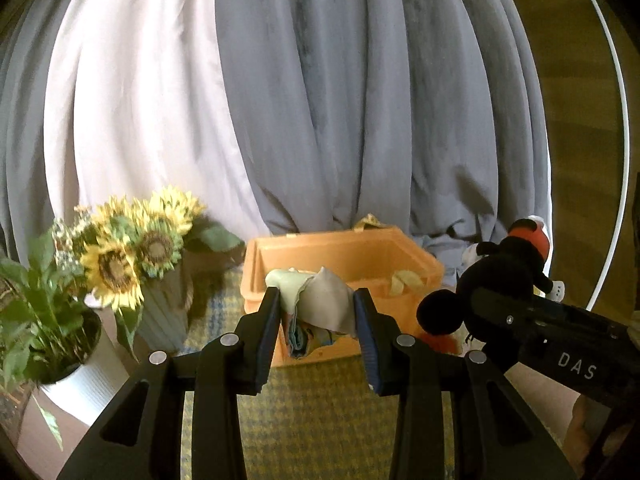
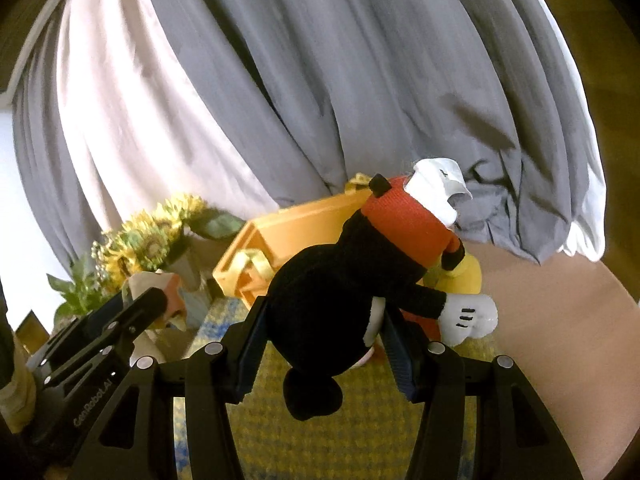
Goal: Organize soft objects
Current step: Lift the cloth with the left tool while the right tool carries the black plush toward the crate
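Observation:
My left gripper (image 1: 316, 300) is shut on a bundle of folded cloths (image 1: 320, 300), pale green and beige, held in front of the orange plastic bin (image 1: 352, 252). My right gripper (image 2: 320, 320) is shut on a Mickey Mouse plush (image 2: 340, 292), black with red shorts, white gloves and yellow shoes, held near the bin's (image 2: 304, 224) front right corner. The plush (image 1: 500, 276) and the right gripper's body show at the right of the left wrist view. The left gripper (image 2: 152, 300) with its cloth shows at the left of the right wrist view.
The bin stands on a yellow-blue checked mat (image 1: 320, 420). Sunflowers in a vase (image 1: 136, 252) and a potted plant in a white pot (image 1: 76, 388) stand to the left. Grey and white curtains (image 1: 320, 100) hang behind. Yellow fabric lies inside the bin.

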The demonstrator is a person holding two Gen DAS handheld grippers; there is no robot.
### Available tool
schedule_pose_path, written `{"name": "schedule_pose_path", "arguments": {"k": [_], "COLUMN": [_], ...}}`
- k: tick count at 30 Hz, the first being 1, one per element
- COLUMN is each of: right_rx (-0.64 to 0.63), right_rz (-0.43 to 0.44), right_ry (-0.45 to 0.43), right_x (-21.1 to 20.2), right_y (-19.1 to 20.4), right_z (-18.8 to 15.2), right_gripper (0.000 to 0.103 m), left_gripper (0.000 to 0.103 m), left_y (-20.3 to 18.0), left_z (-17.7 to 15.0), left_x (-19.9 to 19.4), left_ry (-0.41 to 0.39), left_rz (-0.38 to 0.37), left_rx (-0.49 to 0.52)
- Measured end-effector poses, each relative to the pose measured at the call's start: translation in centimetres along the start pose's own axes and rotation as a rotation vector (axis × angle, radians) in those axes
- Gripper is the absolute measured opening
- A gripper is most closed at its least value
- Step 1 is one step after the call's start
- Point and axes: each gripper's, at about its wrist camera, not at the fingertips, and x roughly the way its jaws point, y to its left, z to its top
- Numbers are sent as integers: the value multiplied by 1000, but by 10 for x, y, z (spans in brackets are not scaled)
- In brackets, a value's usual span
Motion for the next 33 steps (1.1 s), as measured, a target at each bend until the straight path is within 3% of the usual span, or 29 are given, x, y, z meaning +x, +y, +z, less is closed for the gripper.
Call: {"name": "schedule_pose_path", "arguments": {"k": [33], "right_rx": [-71], "right_rz": [82], "right_ry": [-181], "right_x": [24], "right_y": [22], "right_z": [81], "right_gripper": [55], "left_gripper": [37], "left_y": [18], "left_z": [71], "left_x": [25], "left_ry": [-204], "left_rz": [49], "left_rx": [13]}}
